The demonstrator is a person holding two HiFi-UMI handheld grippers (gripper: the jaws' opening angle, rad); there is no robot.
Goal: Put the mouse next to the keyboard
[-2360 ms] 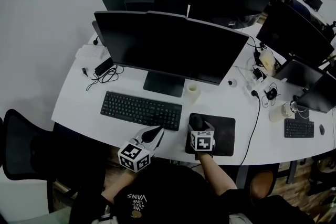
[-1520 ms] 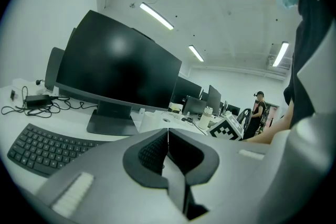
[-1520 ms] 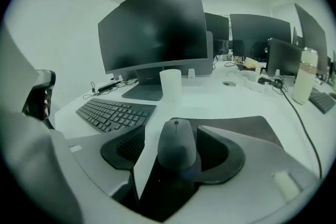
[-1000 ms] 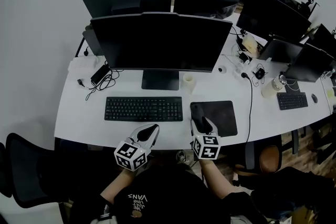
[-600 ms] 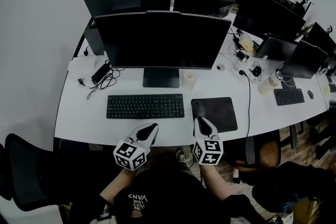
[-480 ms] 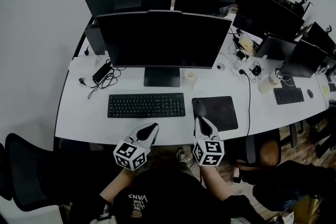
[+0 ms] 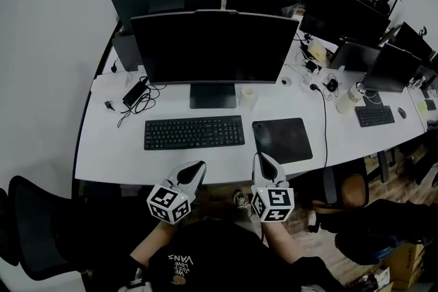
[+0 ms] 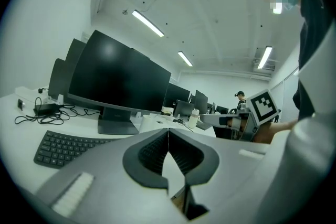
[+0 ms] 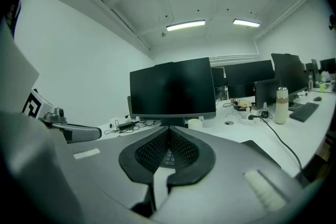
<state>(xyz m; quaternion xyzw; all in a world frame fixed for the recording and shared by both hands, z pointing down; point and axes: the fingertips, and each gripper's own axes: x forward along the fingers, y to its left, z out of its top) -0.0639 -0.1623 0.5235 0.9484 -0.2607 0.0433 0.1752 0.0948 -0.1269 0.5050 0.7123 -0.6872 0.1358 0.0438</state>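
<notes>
Head view: mouse on mouse pad edge, just beside keyboard; left gripper, right gripper both closed on nothing; a forward swing could knock the mouse away.

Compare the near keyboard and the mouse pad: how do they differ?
The keyboard is long, narrow and keyed; the mouse pad is squarer and smooth. The keyboard lies before the monitor stand; the mouse pad sits right of it, apart. Both are black, on the white desk.
</notes>
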